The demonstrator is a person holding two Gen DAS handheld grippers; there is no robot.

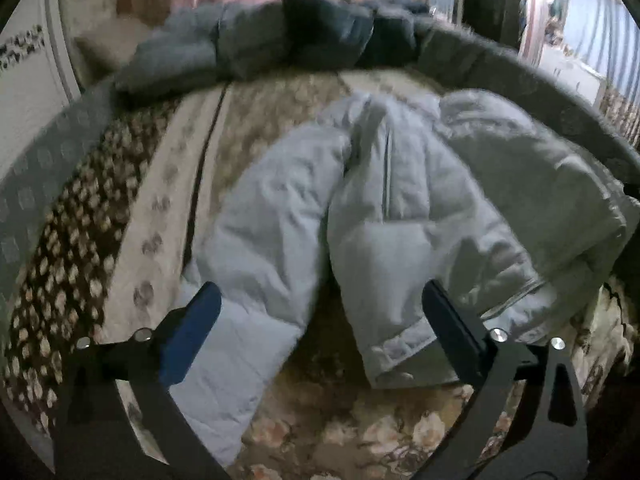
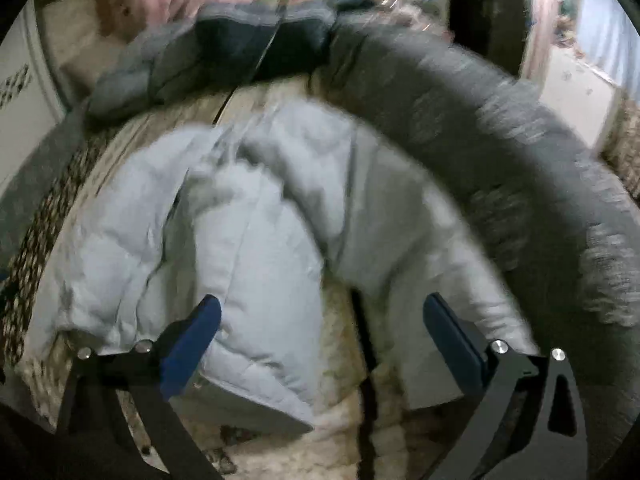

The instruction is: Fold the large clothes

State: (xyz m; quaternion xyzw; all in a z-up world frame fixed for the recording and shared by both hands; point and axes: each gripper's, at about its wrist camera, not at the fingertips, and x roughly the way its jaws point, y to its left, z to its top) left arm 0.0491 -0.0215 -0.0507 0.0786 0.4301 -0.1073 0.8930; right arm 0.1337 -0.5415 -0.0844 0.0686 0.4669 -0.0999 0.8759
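A pale blue-grey puffy jacket (image 1: 400,200) lies spread on a patterned bed cover (image 1: 132,208), its two sleeves pointing toward me. My left gripper (image 1: 320,312) is open and empty, its blue pads (image 1: 192,332) just above the sleeve ends. In the right wrist view the same jacket (image 2: 248,240) fills the middle, blurred. My right gripper (image 2: 320,320) is open and empty, hovering over a sleeve cuff (image 2: 256,396) and the gap between the sleeves.
A grey fleece blanket (image 2: 500,128) runs along the bed's right side. Dark blue and grey folded clothes (image 1: 304,36) are piled at the far end. A white cabinet (image 1: 24,80) stands at left.
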